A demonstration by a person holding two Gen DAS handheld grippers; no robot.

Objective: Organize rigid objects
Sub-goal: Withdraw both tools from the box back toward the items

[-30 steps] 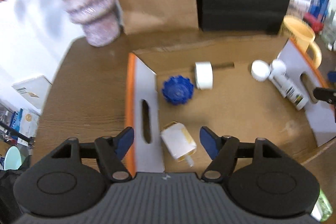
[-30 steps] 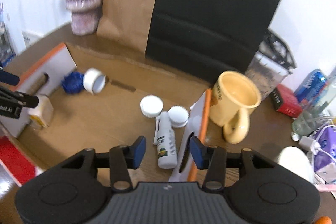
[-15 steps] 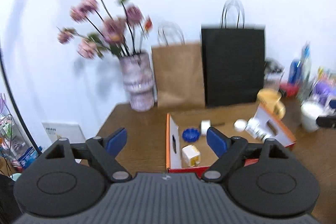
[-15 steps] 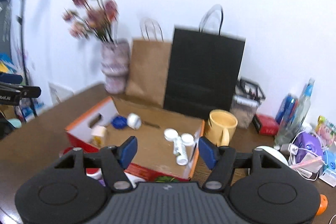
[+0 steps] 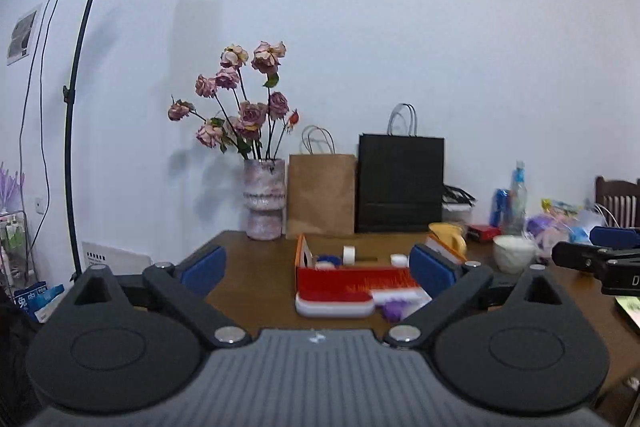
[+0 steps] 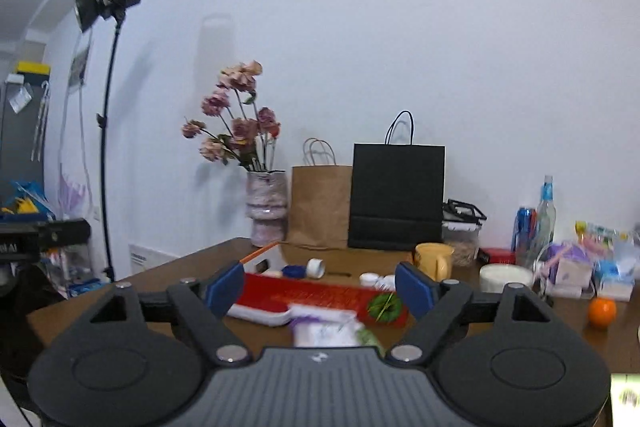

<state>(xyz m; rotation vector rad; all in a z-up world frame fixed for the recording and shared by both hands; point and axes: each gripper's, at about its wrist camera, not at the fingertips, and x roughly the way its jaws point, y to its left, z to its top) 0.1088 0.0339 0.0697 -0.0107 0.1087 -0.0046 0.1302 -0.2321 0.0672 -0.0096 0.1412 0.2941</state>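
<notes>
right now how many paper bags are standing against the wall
2. A brown bag stands right of the vase, and a black bag stands right beside it, both behind the box. Any others may be hidden.

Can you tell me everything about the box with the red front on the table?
The box is a shallow open cardboard tray, plain brown inside, with a red printed front and orange-edged white end flaps that have hand slots. It sits flat on the brown wooden table, in front of the two paper bags. Inside lie a blue cap, a white tape roll and other small white pieces. No gripper touches it.
</notes>
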